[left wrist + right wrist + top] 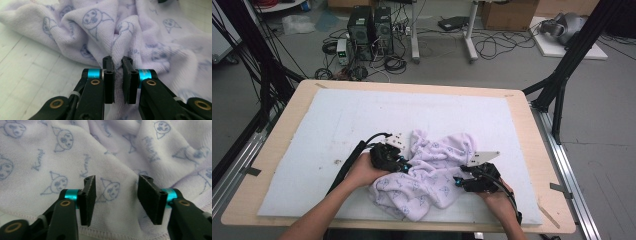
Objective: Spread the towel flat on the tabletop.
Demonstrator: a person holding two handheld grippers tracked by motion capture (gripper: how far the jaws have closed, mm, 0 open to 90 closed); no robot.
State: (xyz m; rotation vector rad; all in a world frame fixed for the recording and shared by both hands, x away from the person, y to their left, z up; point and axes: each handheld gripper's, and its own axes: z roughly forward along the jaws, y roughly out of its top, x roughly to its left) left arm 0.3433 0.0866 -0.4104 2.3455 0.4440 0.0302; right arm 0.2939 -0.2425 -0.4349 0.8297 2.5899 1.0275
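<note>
Left gripper view is showing the left claw (117, 65) clenching a raised fold of the towel (155, 47), the cloth pinched up between its two pads, with the rest of the heap lying ahead of and to both sides of that claw. In the right gripper view the right claw (116, 192) is standing released, its pads well apart, and the towel's hemmed edge is lying just beneath and ahead of them; cloth is sitting in the gap, but the pads are not pressing on it. High view is placing the crumpled towel (432, 172) between the two claws, on the white pad (312, 135) covering the desk (277, 150), the left claw (404, 165) at its left edge and the right claw (460, 179) at its lower right. To do this pickup well, the right claw is probably needing to sink onto the hem and close on a single layer near a corner, while the left is keeping a firm pinch; lifting both evenly and apart should be opening the cloth without dragging it.
</note>
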